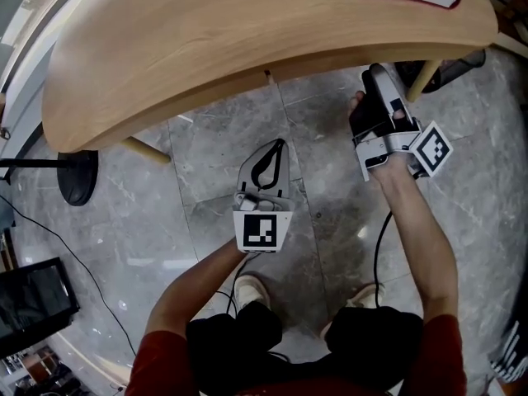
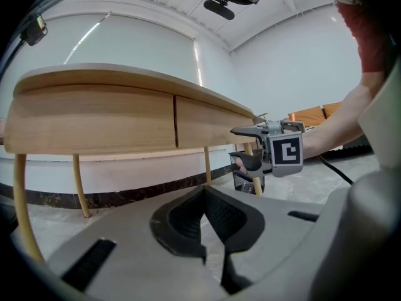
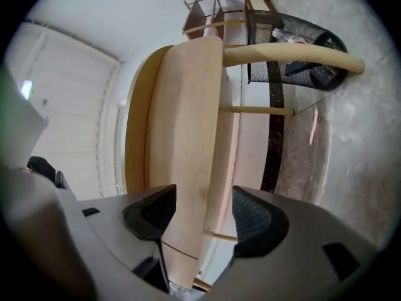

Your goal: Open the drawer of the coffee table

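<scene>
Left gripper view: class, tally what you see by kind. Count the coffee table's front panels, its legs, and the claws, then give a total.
Front panels: 2
Table legs: 4
Claws, the left claw and the right claw: 2
Total: 8

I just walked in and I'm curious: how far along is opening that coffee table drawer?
Nothing is done yet: the drawer front sits flush with the coffee table. In hand: the right gripper, jaws apart, straddles the table's front edge. The left gripper hangs shut, idle. Left: grip and pull.
</scene>
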Motion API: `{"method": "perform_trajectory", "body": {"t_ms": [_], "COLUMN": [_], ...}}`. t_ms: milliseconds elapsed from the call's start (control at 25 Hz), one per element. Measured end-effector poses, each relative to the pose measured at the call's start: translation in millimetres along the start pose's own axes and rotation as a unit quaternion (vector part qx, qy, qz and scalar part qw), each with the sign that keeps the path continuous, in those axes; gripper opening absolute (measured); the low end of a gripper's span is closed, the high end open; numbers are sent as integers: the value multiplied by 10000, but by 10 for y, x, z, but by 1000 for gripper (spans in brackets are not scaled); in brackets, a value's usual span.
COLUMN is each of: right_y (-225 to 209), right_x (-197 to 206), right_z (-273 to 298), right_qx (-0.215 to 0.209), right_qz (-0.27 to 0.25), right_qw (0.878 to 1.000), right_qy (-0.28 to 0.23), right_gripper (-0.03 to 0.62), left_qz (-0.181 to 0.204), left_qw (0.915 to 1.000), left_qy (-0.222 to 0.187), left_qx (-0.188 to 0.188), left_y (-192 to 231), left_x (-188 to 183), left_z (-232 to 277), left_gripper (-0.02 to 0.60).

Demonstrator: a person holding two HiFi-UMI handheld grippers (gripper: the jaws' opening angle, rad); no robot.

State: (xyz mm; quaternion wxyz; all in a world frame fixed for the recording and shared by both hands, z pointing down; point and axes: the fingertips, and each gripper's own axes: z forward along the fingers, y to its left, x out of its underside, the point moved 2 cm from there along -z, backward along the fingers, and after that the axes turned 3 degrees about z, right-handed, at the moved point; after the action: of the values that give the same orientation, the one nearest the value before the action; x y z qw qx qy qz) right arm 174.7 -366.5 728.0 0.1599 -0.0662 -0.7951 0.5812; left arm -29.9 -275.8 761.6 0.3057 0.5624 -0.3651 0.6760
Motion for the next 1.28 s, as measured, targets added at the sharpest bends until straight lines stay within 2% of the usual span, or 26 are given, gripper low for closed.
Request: {"method": "perform_trajectory", "body": {"t_ms": [200, 320, 560, 760, 1280], "right_y": [63, 140, 152, 155, 176], "right_x": [-223, -291, -278, -280, -227], "right_z": [127, 187, 155, 144, 110], "right_qx": [-534, -735, -669, -632, -549], "right_qz": [282, 387, 432, 445, 446], "right_qw": [9977, 9953, 9943, 9941, 9961], "right_qy": [-323, -500, -715, -759, -522], "right_gripper": [258, 255, 256, 256, 253], "left_qz": [142, -72, -173, -63, -89], "left_qw": [9999, 10000, 9998, 10000, 9998], "left_qy": [57, 49, -20, -44, -152], "left_qx": [70, -17, -39, -27, -88], "left_y": [0, -4, -9, -5, 110], "left_x": [-1, 20, -61, -73, -223], "left_z": [37, 11, 14, -28, -32], "left_gripper": [6, 6, 6, 6, 6]}}
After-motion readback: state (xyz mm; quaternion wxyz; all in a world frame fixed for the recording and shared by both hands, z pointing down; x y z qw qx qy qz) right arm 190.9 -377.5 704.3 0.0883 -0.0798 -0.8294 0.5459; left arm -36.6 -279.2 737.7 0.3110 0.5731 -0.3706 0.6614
